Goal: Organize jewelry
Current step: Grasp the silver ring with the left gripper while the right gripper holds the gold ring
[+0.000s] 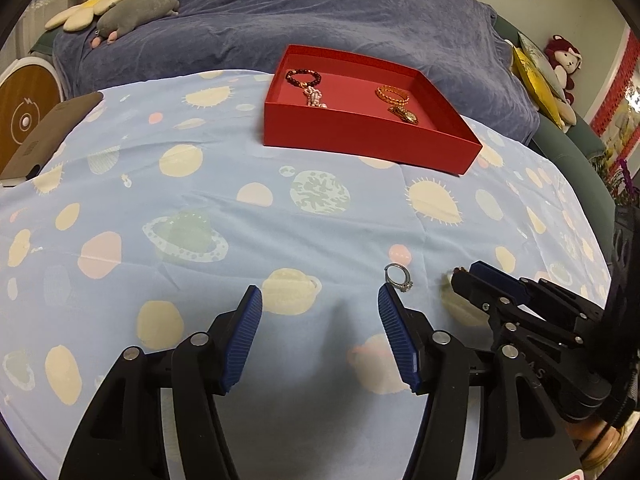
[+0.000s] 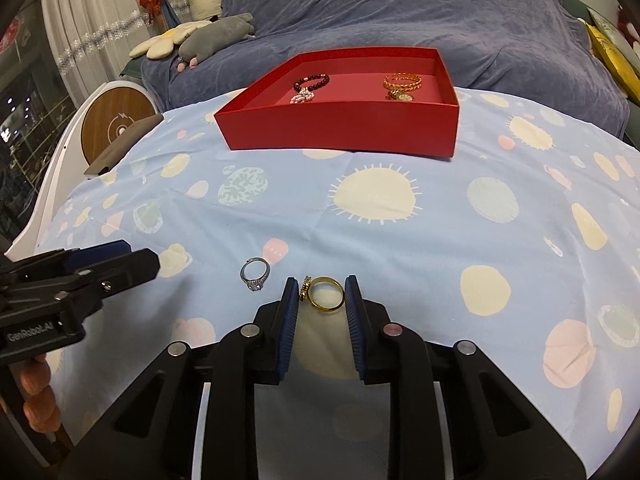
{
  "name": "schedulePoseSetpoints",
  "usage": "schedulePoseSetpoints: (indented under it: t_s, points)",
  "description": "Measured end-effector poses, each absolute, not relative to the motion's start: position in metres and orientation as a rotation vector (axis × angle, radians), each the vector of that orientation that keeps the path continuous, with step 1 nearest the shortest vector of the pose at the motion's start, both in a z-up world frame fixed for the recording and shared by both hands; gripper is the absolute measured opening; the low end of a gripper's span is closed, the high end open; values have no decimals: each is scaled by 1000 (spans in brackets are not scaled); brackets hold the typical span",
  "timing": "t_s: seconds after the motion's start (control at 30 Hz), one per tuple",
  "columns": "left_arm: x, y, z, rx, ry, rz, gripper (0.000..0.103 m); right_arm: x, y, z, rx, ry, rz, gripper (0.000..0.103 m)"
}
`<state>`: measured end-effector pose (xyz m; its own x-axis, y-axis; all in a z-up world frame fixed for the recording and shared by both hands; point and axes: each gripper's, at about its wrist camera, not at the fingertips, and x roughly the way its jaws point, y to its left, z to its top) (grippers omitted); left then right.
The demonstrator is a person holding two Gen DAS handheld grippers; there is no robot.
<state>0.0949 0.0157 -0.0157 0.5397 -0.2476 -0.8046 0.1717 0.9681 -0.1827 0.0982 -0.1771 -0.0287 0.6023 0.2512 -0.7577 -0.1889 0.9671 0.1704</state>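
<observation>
Looking along your right gripper (image 2: 322, 284), you have the two blue pads narrowed around a plain gold ring (image 2: 327, 294) that lies flat on the planet-print cloth (image 2: 400, 240); the right pad sits against the ring's rim, while on the left a small studded gold ring (image 2: 305, 288) is wedged between the band and the other pad. Whether the pads are truly pressing or only bracketing the pair, you cannot tell from this angle, and neither ring is lifted off the cloth. No earlier frame is at hand. Your left gripper (image 1: 320, 300) stands well apart at the tips with nothing between the pads; its right fingertip (image 1: 387, 294) lies just beside a silver ring with a stone cluster (image 1: 398, 278), close enough that touch cannot be ruled out. From the right wrist view that same silver ring (image 2: 255, 274) lies on the cloth just left of the gold pair, between your two grippers, and your left gripper (image 2: 132, 266) reaches in from the left edge, a few of your fingers (image 2: 38, 396) showing beneath it. Farther back on the cloth sits an open red tray (image 2: 340, 132). Inside it a dark beaded bracelet with a pale tassel (image 2: 310, 84) rests toward the left and a gold twisted bracelet with a pendant (image 2: 402, 84) toward the right, well apart from each other. Behind the tray a blue blanket (image 2: 400, 8) covers the bed, with a grey plush toy (image 2: 216, 36) and a flower cushion (image 2: 168, 42) at its far left.
</observation>
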Motion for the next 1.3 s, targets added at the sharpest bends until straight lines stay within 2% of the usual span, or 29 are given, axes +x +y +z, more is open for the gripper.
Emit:
schedulePoseSetpoints:
  t_s: [0.43, 0.87, 0.97, 1.1, 1.3]
  points:
    - [106, -39, -42, 30, 990, -253, 62, 81, -203, -20, 113, 878, 246, 23]
    - [109, -53, -48, 78, 966, -226, 62, 78, -211, -21, 131, 882, 233, 23]
    - [109, -56, -48, 104, 960, -220, 55, 77, -211, -21, 132, 882, 233, 23]
    - [109, -57, -47, 122, 953, -229, 42, 77, -211, -21, 132, 885, 234, 23]
    - [108, -57, -47, 140, 947, -233, 30, 77, -210, -21, 134, 887, 237, 23]
